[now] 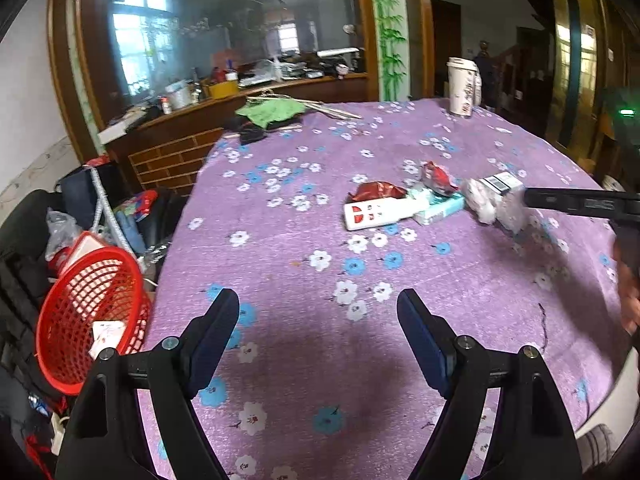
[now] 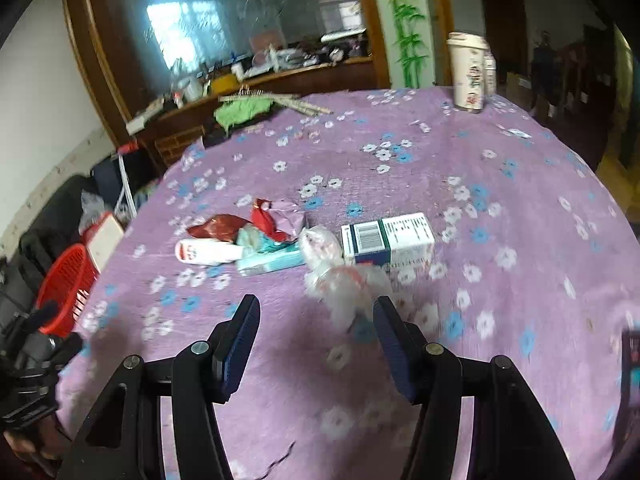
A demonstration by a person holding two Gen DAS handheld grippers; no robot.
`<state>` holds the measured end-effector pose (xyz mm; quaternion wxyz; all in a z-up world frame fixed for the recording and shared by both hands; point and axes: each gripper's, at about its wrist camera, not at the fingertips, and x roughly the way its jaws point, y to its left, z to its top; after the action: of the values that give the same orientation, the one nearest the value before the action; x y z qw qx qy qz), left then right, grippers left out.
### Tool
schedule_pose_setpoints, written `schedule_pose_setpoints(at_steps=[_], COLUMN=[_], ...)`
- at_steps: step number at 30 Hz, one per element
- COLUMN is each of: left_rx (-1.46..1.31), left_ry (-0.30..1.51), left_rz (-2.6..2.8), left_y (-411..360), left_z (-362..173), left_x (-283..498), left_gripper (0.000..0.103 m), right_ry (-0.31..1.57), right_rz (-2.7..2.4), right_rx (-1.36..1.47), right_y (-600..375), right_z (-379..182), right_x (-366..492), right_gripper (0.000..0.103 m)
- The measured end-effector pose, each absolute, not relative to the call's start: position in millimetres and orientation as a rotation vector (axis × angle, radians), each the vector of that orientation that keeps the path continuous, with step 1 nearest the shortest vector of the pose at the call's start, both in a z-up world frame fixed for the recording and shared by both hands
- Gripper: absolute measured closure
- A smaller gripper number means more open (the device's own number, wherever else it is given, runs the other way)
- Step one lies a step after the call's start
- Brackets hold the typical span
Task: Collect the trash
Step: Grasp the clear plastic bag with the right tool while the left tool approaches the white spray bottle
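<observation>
A heap of trash lies on the purple flowered tablecloth: a dark red wrapper, a white box with red marks, a teal and white box, a second red wrapper, crumpled clear plastic and a white barcode box. My left gripper stands open over bare cloth, well short of the heap. My right gripper is open, and the clear plastic lies just ahead of its tips, nearer the right finger. The barcode box sits beyond the plastic.
A red mesh basket with a scrap of paper inside stands off the table's left edge among bags and clutter. A tall white cup stands at the far edge. A green cloth and sticks lie at the far left.
</observation>
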<state>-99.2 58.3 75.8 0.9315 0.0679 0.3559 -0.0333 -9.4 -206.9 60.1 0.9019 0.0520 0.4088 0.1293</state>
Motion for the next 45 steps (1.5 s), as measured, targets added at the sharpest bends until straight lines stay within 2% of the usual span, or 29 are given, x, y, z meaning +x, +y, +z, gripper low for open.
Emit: schedule_pose_setpoints(at_steps=[7, 13, 17, 21, 27, 36, 39, 45], left_rx=[0.117, 0.106, 0.126, 0.190, 0.243, 0.279, 0.309, 0.337], left_ry=[0.772, 0.790, 0.794, 0.792, 0.849, 0.878, 0.897, 0.907], left_rz=[-0.106, -0.124, -0.162, -0.226, -0.310, -0.364, -0.367, -0.423], left_y=[67, 69, 61, 43, 24, 10, 8, 1], left_z=[76, 79, 85, 87, 77, 58, 50, 41], left_x=[-84, -71, -57, -34, 4, 43, 52, 60], left_gripper=[0.023, 0.023, 0.023, 0.023, 0.023, 0.023, 0.023, 0.023], right_ry=[0.937, 0.967, 0.953, 1.004, 0.991, 0.958, 0.953, 0.844], right_rz=[0.272, 0.530, 0.405, 0.356, 0.367, 0.444, 0.477, 0.471], right_rx=[0.178, 0.197, 0.103, 0.181, 0.252, 0.293, 0.306, 0.341], right_y=[-218, -187, -184, -193, -192, -177, -176, -191], right_z=[31, 37, 41, 27, 19, 8, 3, 18], right_x=[35, 17, 21, 35, 41, 47, 50, 40], right_gripper=[0.040, 0.040, 0.040, 0.040, 0.044, 0.043, 0.063, 0.068])
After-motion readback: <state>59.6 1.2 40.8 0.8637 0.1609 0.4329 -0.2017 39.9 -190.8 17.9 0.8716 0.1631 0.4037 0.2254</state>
